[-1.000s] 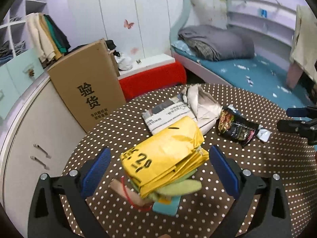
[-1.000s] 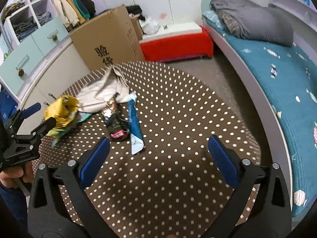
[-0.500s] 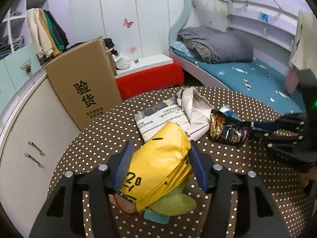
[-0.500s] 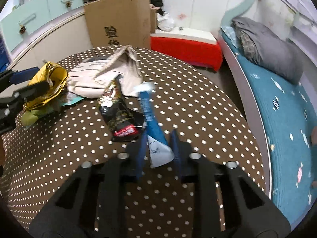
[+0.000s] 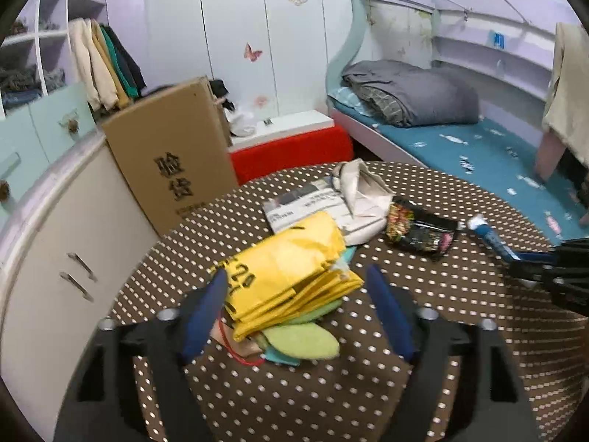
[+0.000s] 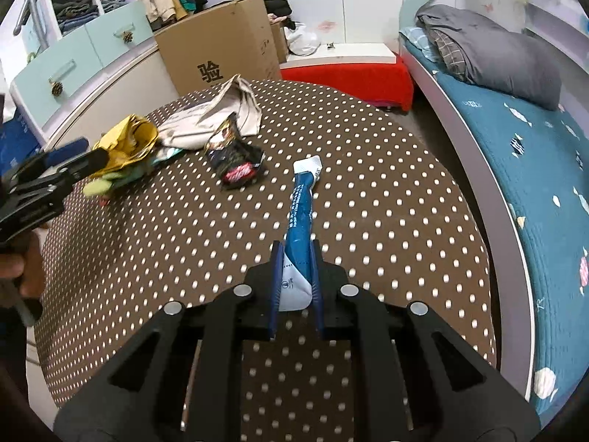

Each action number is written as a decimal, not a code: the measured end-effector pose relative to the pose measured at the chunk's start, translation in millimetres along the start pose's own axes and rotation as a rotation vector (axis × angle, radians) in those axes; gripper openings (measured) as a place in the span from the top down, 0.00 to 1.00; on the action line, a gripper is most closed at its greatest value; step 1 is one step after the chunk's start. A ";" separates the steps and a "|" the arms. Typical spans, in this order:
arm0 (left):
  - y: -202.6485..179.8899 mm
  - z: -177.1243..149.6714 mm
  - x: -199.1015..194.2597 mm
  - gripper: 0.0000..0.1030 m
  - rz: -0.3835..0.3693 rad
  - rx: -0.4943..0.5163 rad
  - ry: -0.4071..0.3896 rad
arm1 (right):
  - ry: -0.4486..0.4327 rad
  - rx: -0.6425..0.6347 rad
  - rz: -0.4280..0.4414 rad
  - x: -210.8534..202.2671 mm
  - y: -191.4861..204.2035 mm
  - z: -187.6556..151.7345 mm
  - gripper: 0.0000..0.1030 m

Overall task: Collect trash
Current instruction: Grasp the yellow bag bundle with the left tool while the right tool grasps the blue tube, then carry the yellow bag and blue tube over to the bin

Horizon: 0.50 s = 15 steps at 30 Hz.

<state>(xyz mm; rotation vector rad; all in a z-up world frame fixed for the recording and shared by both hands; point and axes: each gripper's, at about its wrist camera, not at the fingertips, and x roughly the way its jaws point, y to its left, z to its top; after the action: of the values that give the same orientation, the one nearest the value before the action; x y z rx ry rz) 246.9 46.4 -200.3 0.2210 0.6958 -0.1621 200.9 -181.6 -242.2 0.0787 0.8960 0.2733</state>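
Blue and white plastic sits pinched between the pads of your right gripper (image 6: 296,272): its jaws are clamped on the near end of a long blue wrapper (image 6: 301,217), and the rest of that wrapper runs straight ahead of the fingers, its white far tip out over the brown polka-dot table (image 6: 386,199). Ahead and to the left of that tip lies a crumpled black snack packet (image 6: 237,164), apart from the wrapper. Your left gripper (image 5: 298,309) has its jaws apart around a folded yellow bag (image 5: 283,272); they have just been opening again, and the bag lies between them. The left pad (image 5: 204,316) sits just beside the bag's printed edge; whether it touches is hard to tell. The right pad (image 5: 386,313) stands clear of the bag's folded corner. Under the yellow bag, toward you, a green leaf-shaped piece (image 5: 302,339) and some teal scraps stick out, with a thin red loop (image 5: 239,353) at their left. Beyond the bag, straight ahead of your left fingers, a folded newspaper (image 5: 302,206) lies flat with a crumpled beige paper bag (image 5: 362,191) on its right part. To the right of those is the same black snack packet (image 5: 419,230), and farther right the blue wrapper (image 5: 489,237) leads into your right gripper at the frame's edge. Past the table on the left stands a large cardboard box (image 5: 165,151) with black characters, against a white cabinet (image 5: 48,243).
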 end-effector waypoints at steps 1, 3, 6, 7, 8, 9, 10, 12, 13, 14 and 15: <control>-1.6 1.4 2.9 0.25 0.007 0.015 0.005 | -0.003 0.003 0.003 -1.5 0.1 -0.1 0.86; 0.3 4.3 8.4 0.21 0.026 0.031 0.003 | -0.008 0.002 0.006 -3.5 2.0 1.2 0.86; 2.6 11.3 27.1 0.20 0.030 0.054 0.033 | -0.011 0.000 0.007 -2.3 2.4 5.4 0.85; 4.2 11.9 33.1 0.24 0.023 0.055 0.048 | -0.009 -0.001 0.006 -0.8 3.0 6.6 0.85; 4.6 12.5 36.3 0.32 0.016 0.054 0.056 | -0.007 -0.002 0.005 1.2 2.8 9.2 0.85; 5.3 12.6 37.1 0.39 0.009 0.052 0.059 | -0.005 -0.001 0.004 2.7 2.7 10.0 0.85; 6.1 14.8 35.0 0.47 -0.006 0.047 0.053 | -0.001 -0.002 0.001 4.3 2.5 10.3 0.85; 4.2 16.8 29.7 0.58 -0.006 0.051 0.038 | 0.002 -0.002 -0.002 6.5 2.9 11.7 0.84; 2.7 18.1 24.8 0.65 0.005 0.058 0.023 | 0.007 0.000 -0.004 8.0 3.0 12.2 0.84; 1.9 18.4 22.4 0.67 0.008 0.056 0.015 | 0.008 0.002 -0.004 9.8 3.0 14.1 0.84; 2.5 18.4 19.6 0.72 0.009 0.050 0.008 | 0.008 0.004 -0.006 10.9 3.1 14.3 0.84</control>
<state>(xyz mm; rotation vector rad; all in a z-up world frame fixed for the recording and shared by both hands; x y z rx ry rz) 273.6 42.6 -199.0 0.2730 0.6990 -0.1703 217.9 -175.0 -241.0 0.0782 0.9041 0.2665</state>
